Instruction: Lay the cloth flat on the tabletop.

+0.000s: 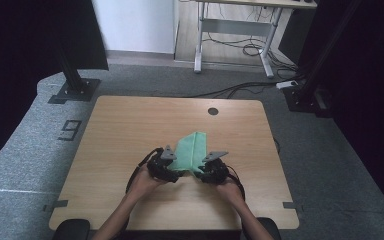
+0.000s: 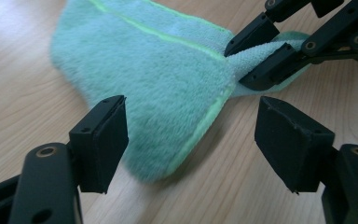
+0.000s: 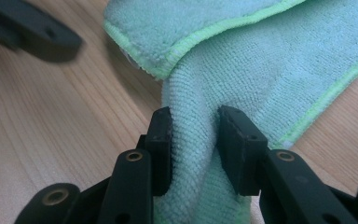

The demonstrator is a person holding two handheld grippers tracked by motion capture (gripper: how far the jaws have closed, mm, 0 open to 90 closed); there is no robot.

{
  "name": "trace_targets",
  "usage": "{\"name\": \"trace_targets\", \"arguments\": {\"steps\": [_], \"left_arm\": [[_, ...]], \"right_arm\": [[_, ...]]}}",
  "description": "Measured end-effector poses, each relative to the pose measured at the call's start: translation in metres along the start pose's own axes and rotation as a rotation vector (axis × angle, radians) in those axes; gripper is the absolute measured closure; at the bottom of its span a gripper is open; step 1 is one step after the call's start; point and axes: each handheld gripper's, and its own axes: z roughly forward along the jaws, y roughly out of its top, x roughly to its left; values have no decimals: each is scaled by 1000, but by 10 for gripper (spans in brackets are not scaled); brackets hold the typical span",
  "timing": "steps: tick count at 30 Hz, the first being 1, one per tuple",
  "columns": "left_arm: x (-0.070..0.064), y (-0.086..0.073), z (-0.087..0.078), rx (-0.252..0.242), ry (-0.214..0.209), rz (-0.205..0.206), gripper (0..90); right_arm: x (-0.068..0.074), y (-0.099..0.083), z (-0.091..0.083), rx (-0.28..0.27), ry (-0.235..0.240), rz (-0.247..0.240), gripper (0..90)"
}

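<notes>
A mint-green microfibre cloth (image 1: 192, 150) lies folded on the wooden table (image 1: 130, 130), near its front middle. My left gripper (image 1: 172, 173) stands open at the cloth's near left corner (image 2: 168, 154), its jaws spread on either side of that corner with nothing pinched. My right gripper (image 1: 203, 175) is shut on a bunched part of the cloth (image 3: 193, 154) at the near right. In the left gripper view the right gripper (image 2: 254, 60) shows at the upper right, clamped on the cloth's edge.
A dark round grommet hole (image 1: 213, 111) sits near the table's far edge. Grey carpet surrounds the table, with black frame posts (image 1: 72, 75) at the back left and right. A desk frame and cables (image 1: 245, 47) lie behind.
</notes>
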Motion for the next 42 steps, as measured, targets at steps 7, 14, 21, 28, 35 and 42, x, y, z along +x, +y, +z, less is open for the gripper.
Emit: {"name": "trace_targets", "arguments": {"steps": [7,14,21,28,35,42], "left_arm": [[1,-3,12,59,80,46,520],[14,-8,1,20,98,-8,834],[25,-9,-26,-59,134,-46,854],[40,-3,-57,-117,173,-64,854],[65,-5,-68,-125,211,-134,836],[88,-34,-39,-11,220,-233,462]], "right_arm": [[0,0,0,0,4,1,648],[0,1,-1,13,13,-9,646],[-2,2,-7,27,16,-26,661],[-12,5,-23,-8,-4,-11,684],[-25,11,-37,-37,-36,18,678],[-34,5,-21,27,-73,32,500]]}}
